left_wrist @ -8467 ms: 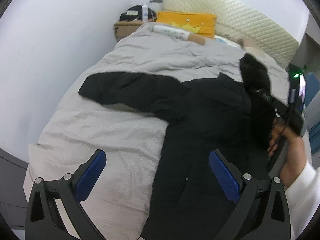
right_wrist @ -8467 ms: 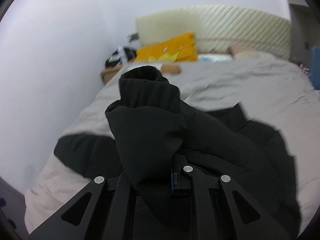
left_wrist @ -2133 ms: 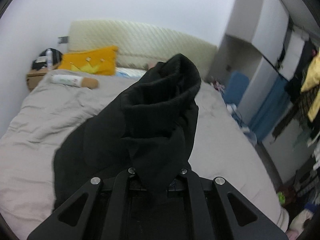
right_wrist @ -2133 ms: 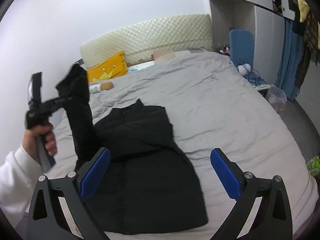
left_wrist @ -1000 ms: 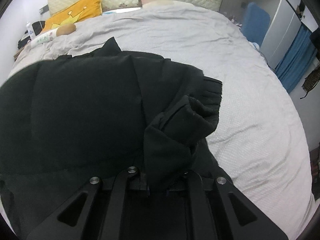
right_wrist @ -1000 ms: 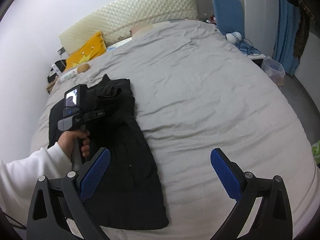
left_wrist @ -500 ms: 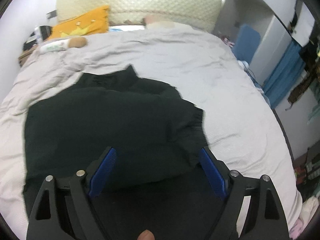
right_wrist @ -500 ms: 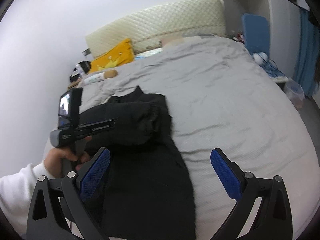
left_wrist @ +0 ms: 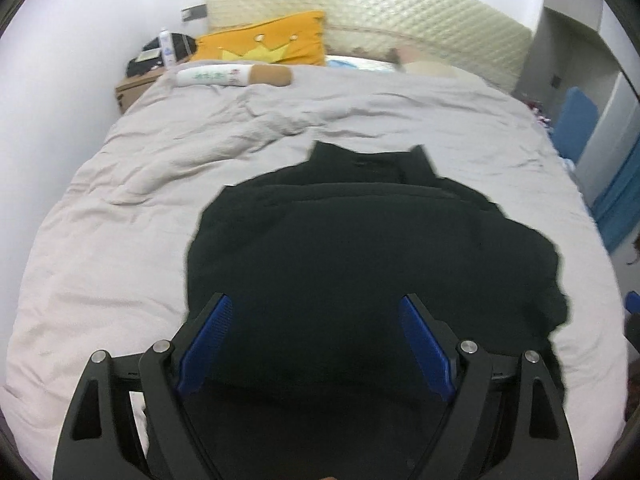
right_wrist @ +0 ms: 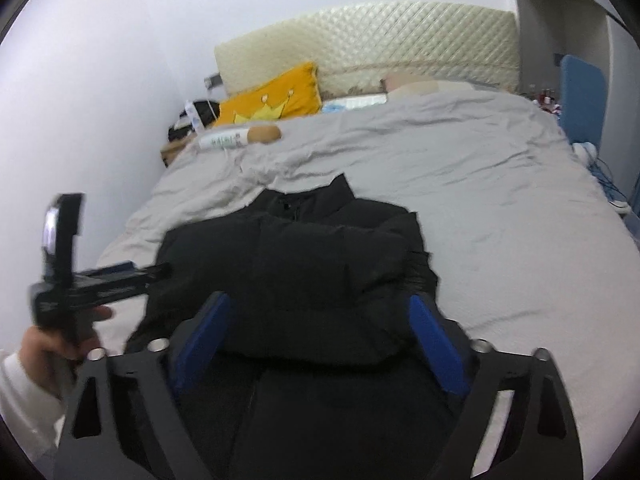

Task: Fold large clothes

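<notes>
A black padded jacket [left_wrist: 360, 248] lies on the grey bed [left_wrist: 120, 220], collar toward the headboard, both sleeves folded in across its body. It also shows in the right wrist view [right_wrist: 320, 264]. My left gripper [left_wrist: 316, 340] is open and empty, held low over the jacket's near part. My right gripper [right_wrist: 320, 332] is open and empty, over the jacket's lower half. The left gripper's handle and the hand holding it [right_wrist: 68, 280] show at the left of the right wrist view.
An orange crown pillow [left_wrist: 264, 40], a white bolster [left_wrist: 232, 76] and a quilted headboard [left_wrist: 400, 12] lie at the bed's far end. A nightstand with items [left_wrist: 152, 68] stands at far left. Blue furniture [left_wrist: 576, 120] and a wardrobe stand to the right.
My left gripper laid the sleeve across the jacket, let go, opened and drew back. My right gripper moved in over the jacket's lower half, staying open.
</notes>
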